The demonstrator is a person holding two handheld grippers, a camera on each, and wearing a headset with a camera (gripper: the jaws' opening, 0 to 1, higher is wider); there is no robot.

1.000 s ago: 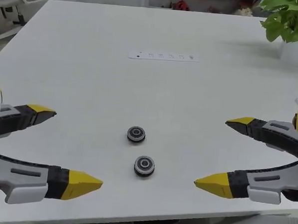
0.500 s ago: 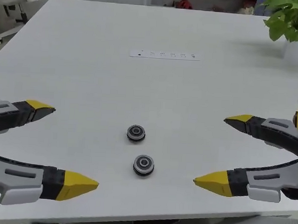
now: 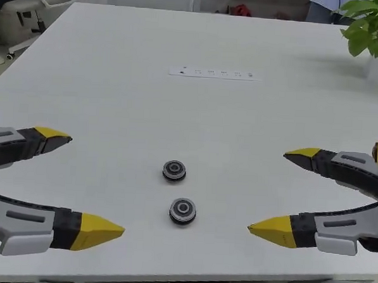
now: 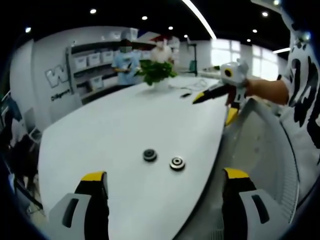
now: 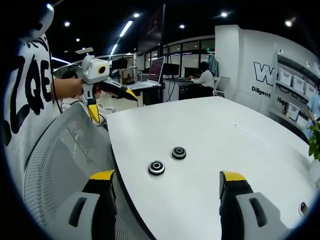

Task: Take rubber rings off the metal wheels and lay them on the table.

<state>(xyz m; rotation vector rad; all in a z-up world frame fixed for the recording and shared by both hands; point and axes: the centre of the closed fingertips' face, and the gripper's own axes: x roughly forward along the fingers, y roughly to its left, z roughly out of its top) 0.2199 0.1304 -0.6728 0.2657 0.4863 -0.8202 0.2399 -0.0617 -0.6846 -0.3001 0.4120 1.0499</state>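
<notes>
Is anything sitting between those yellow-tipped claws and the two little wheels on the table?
Nothing visible does: plain tabletop runs from the left claw and the right claw to the near wheel and the far wheel. Both claws stand open.

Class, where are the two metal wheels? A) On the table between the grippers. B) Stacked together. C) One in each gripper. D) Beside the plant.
A: the far wheel and near wheel lie apart on the table, between the left gripper and right gripper, both open.
</notes>
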